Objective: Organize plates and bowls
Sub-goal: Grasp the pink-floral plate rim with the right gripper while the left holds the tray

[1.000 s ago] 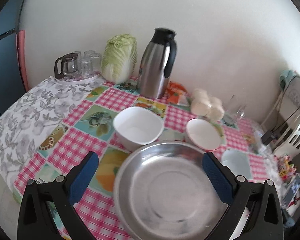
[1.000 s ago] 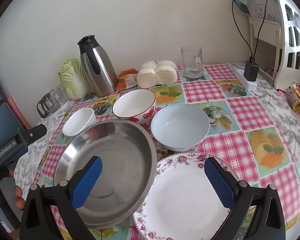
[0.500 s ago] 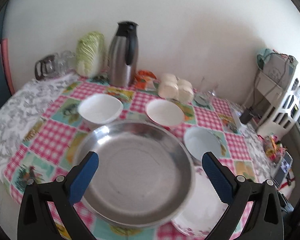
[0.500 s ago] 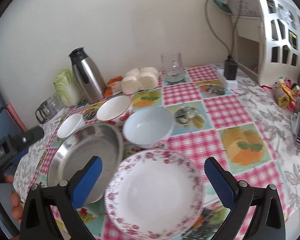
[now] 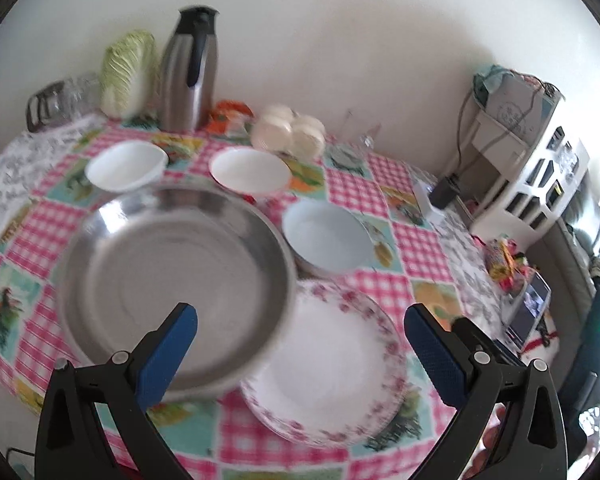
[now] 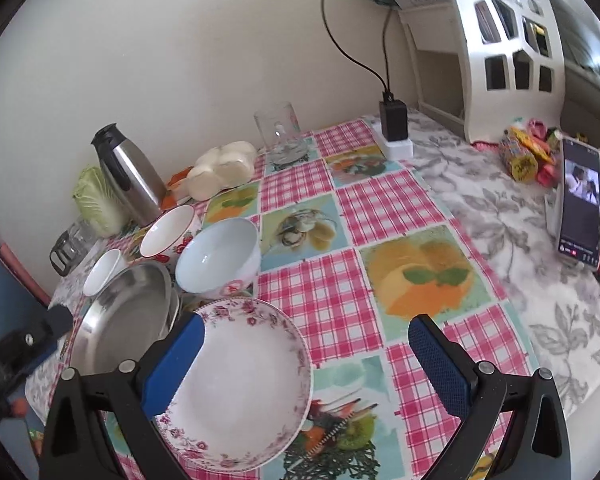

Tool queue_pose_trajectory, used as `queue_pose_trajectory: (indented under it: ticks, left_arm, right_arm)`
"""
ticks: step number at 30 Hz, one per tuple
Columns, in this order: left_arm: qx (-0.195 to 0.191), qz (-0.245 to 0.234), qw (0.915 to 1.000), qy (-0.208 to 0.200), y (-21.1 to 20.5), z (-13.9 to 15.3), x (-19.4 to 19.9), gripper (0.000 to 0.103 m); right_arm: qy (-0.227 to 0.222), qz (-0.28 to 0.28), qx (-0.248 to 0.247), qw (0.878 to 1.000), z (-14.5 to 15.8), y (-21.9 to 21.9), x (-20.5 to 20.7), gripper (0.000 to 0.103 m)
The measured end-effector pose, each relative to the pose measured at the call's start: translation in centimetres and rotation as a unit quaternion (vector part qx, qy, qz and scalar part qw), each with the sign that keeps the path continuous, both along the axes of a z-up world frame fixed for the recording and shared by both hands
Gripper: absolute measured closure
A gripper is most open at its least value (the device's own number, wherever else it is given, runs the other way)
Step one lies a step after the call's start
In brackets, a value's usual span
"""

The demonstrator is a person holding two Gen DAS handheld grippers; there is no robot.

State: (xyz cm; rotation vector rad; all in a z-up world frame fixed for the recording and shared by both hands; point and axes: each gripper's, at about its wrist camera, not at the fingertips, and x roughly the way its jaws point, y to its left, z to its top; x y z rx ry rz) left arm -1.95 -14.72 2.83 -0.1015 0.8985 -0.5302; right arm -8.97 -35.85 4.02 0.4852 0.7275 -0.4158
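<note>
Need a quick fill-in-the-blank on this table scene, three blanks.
1. The floral plate lies right of the ____ pan.
2. The thermos stands beside a ____.
3. Both hand-held grippers, left and right, are ____.

Missing: steel; cabbage; open

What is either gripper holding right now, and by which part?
Nothing. The left gripper and right gripper are both open, with the steel pan and floral plate resting on the table.
</note>
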Motion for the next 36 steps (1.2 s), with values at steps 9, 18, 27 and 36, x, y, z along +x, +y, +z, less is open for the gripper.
queue_pose_trajectory:
  ticks: [9, 18, 27, 36]
  left_arm:
    - [0.021, 0.016, 0.9992, 0.03, -1.3, -1.6, -2.3, 0.0]
    - [0.037, 0.05, 0.9951, 0.077, -0.6, -3.7, -2.6, 0.0]
    - [0.043, 0.088, 0.9876, 0.123, 0.5, -6.5, -1.4, 0.003]
    - [0.08, 0.097, 0.9799, 0.155, 0.3, -9.3, -0.3, 0.01]
  right_arm:
    - [0.013, 0.004, 0.034, 0.999, -1.8, -1.1, -0.3, 0.0]
    - [0.019, -0.008, 0.072, 0.997, -3.9, -2.1, 0.0, 0.0]
    - [0.051, 0.015, 0.067, 0.996, -5.8, -1.0, 1.8, 0.0]
    - [0.06, 0.037, 0.068, 0.995, -6.7, -0.1, 2.8, 0.007]
